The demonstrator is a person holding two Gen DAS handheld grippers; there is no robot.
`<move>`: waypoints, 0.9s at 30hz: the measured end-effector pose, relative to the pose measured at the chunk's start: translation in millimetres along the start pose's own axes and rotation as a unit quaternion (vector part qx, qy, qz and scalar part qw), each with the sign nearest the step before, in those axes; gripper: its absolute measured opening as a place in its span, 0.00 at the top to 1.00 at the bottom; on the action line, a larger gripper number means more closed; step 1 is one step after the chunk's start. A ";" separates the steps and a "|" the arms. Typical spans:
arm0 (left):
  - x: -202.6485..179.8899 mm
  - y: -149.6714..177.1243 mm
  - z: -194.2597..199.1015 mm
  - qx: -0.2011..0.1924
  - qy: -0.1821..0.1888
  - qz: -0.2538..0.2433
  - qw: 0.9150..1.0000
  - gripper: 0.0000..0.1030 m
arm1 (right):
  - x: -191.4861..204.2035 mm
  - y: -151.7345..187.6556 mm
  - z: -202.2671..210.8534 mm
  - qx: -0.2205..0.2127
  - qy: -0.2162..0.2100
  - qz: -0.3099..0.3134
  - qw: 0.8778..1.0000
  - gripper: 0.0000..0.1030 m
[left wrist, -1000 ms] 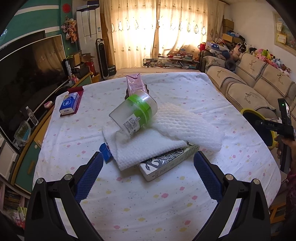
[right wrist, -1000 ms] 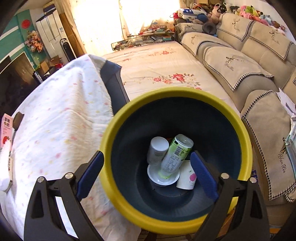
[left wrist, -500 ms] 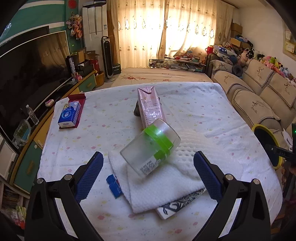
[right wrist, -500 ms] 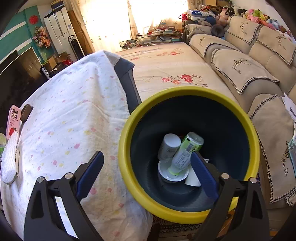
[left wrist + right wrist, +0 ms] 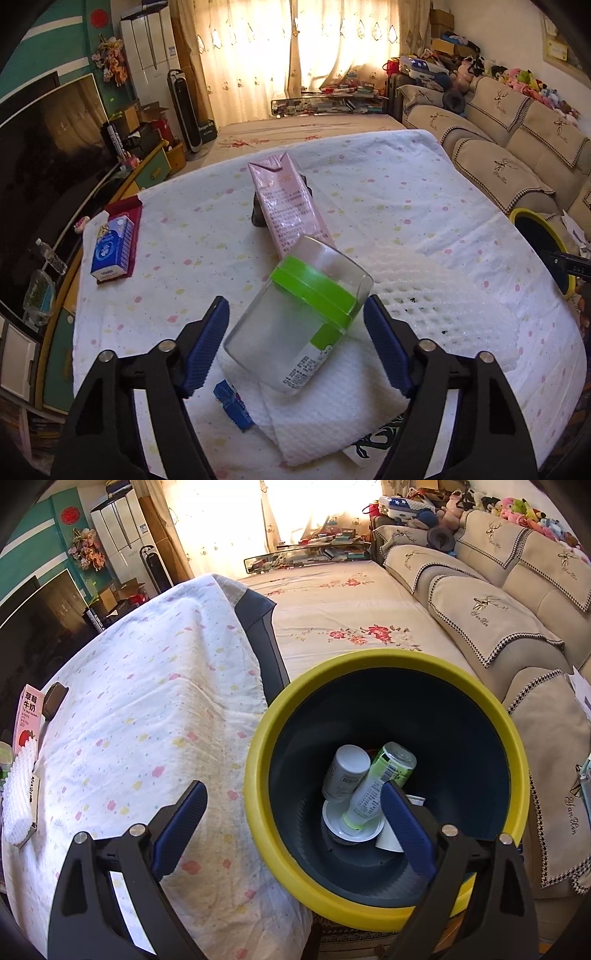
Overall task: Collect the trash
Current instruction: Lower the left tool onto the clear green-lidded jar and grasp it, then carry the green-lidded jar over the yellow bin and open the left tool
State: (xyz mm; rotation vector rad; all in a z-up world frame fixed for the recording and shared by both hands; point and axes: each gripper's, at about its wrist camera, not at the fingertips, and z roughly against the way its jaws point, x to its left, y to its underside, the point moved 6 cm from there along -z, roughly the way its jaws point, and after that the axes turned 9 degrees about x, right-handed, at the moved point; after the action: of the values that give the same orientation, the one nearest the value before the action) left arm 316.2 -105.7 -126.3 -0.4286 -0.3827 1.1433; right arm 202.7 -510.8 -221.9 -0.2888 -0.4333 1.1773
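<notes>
— Where's the jar (image 5: 299, 321) lying, relative to the left gripper (image 5: 295, 341)?

— Straight ahead and between its fingers. It's on its side on the white towel (image 5: 325, 413), near the table's (image 5: 388, 192) front edge. Its clear base points at the near-left finger, and the green-banded end points away to the right, toward the pink carton (image 5: 288, 206) behind it.

— So the long axis runs slantwise across the gap?

— Yes, diagonal, not square to the pads. The jaws have just been closing in, with the jar between them, but I see a sliver of space on both sides, so they're not gripping yet.

— And the right gripper (image 5: 295, 825)?

— Spread wide and empty, hanging over the table's right edge and the rim of the yellow bin (image 5: 258, 760), which stands just beside that edge. Bottles and a can already lie in the bin.

— Which hand is nearer?

— The left, clearly. I'd judge a small wrist roll would square the pads to the jar's sides.
</notes>
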 end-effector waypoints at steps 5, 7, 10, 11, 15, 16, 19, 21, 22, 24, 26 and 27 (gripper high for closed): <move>0.7 4.1 -2.0 0.005 0.003 -0.020 1.000 0.37 | 4.8 0.6 1.8 -0.002 -0.004 0.008 1.000 0.13; 0.6 6.4 0.2 0.004 0.008 -0.022 1.000 0.44 | 5.4 0.3 3.8 -0.003 -0.007 0.007 1.000 0.13; -3.4 10.2 3.7 0.004 0.006 -0.038 0.999 0.46 | 8.6 0.7 5.8 -0.004 -0.011 0.011 1.000 0.12; -5.0 11.1 4.5 0.004 0.008 -0.041 0.999 0.46 | 10.2 0.7 6.0 -0.004 -0.013 0.012 1.000 0.13; -7.9 8.3 -1.1 0.011 0.031 -0.051 0.998 0.45 | 13.9 0.3 7.0 -0.002 -0.016 0.018 1.000 0.13; -7.5 6.6 -3.2 0.014 0.037 -0.049 0.998 0.46 | 14.5 0.6 7.6 -0.003 -0.017 0.018 1.000 0.13; -6.7 2.0 -10.5 0.022 0.057 -0.046 0.997 0.46 | 14.5 2.5 9.7 -0.003 -0.023 0.018 1.000 0.13; -9.4 1.2 -15.2 0.028 0.060 -0.058 0.996 0.47 | 14.4 3.3 9.4 -0.001 -0.022 0.020 1.000 0.13; -10.7 1.3 -16.6 0.028 0.057 -0.062 0.996 0.48 | 14.6 4.1 8.8 0.000 -0.022 0.021 1.000 0.13; -10.4 0.5 -14.6 0.021 0.047 -0.059 0.997 0.49 | 14.1 5.6 8.6 0.002 -0.024 0.020 1.000 0.13; -8.6 -0.4 -6.7 0.009 0.036 -0.055 0.998 0.49 | 14.2 6.7 9.3 0.001 -0.027 0.019 0.999 0.12; -7.0 -1.2 -2.7 0.005 0.031 -0.052 0.998 0.50 | 14.5 6.8 9.8 0.001 -0.029 0.018 0.999 0.12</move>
State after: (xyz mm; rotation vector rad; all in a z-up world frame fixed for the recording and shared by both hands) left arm 315.9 -112.9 -128.5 -0.4305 -0.3412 1.0288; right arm 197.1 -494.9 -213.7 -0.2629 -0.4795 1.2243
